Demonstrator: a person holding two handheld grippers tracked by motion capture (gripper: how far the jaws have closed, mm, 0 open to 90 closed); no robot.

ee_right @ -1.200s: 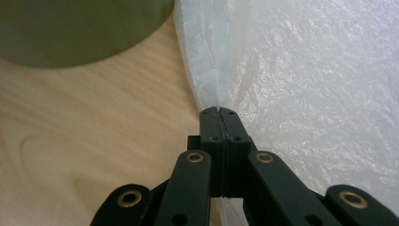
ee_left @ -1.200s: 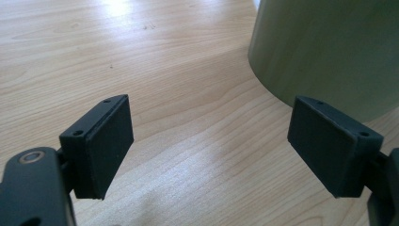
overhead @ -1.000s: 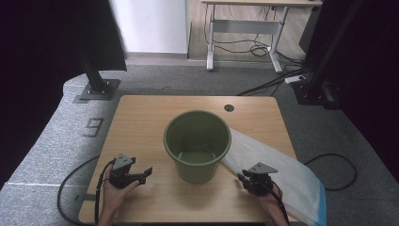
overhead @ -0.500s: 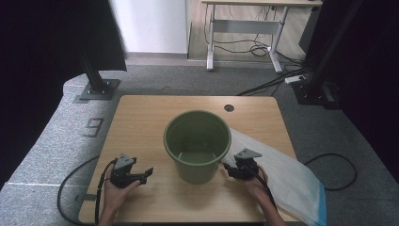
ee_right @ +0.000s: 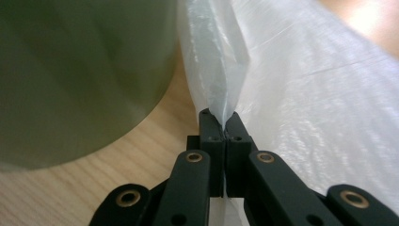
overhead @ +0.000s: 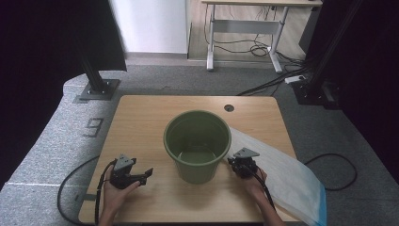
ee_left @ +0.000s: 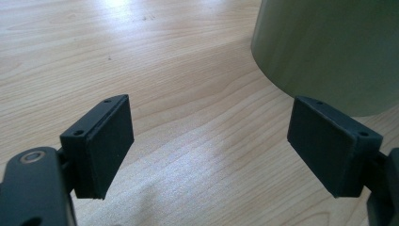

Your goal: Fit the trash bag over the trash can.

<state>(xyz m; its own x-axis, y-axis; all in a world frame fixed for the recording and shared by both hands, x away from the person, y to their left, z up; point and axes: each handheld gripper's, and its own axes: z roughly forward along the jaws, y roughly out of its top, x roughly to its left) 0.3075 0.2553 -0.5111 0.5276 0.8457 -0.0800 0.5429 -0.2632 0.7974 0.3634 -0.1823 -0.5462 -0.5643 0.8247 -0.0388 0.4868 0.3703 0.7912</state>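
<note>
The right gripper (ee_right: pixel 225 123) has just clamped its jaws on a fold of the white plastic bag (overhead: pixel 287 176) – which lies beside the green bucket (overhead: pixel 197 143), apparently touching it – while the left gripper (ee_left: pixel 209 146) rests wide open and empty on the wooden table (overhead: pixel 141 117).

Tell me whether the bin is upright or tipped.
Upright: the bin stands on its base on the table, mouth up.

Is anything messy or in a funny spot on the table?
The white plastic bag hangs off the table's right edge, and the right tool pinches a fold of it beside the green bucket. Nothing is spilled.
</note>
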